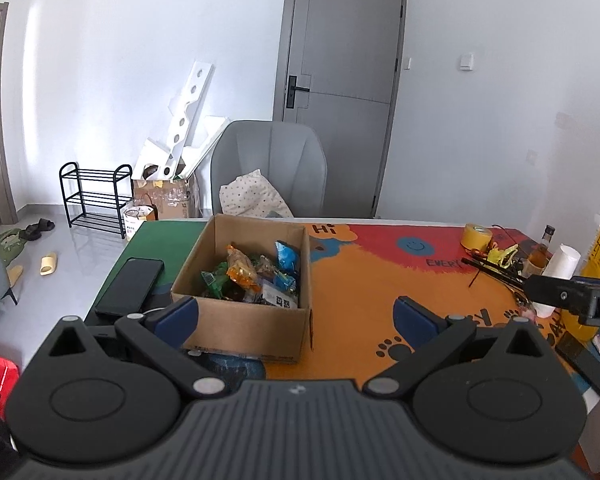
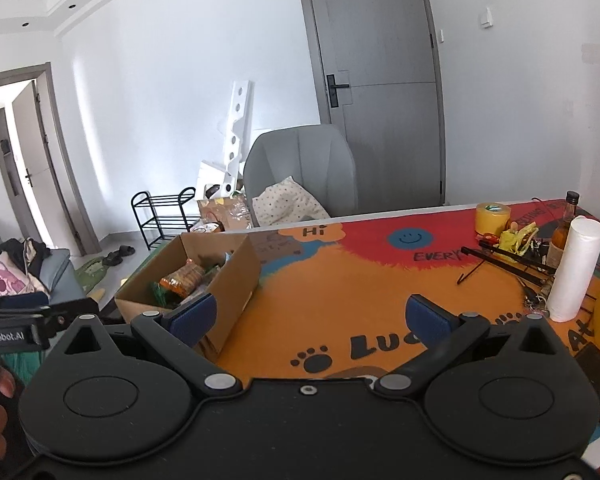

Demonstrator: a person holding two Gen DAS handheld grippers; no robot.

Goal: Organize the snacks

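Observation:
An open cardboard box [image 1: 244,322] sits on the colourful table mat [image 1: 360,292]. It holds several snack packets [image 1: 256,276], orange, green and blue. My left gripper [image 1: 296,318] is open and empty, just in front of the box's near wall. In the right wrist view the box [image 2: 236,276] is at the left with the snack packets [image 2: 182,276] inside. My right gripper [image 2: 312,318] is open and empty above the orange mat [image 2: 340,292], right of the box.
A black phone [image 1: 130,286] lies left of the box. At the table's right stand a yellow tape roll [image 2: 492,218], a white paper roll [image 2: 574,268], a bottle [image 2: 566,222], black rods [image 2: 508,260] and a yellow bag [image 1: 598,264]. A grey chair [image 1: 270,166] stands behind the table.

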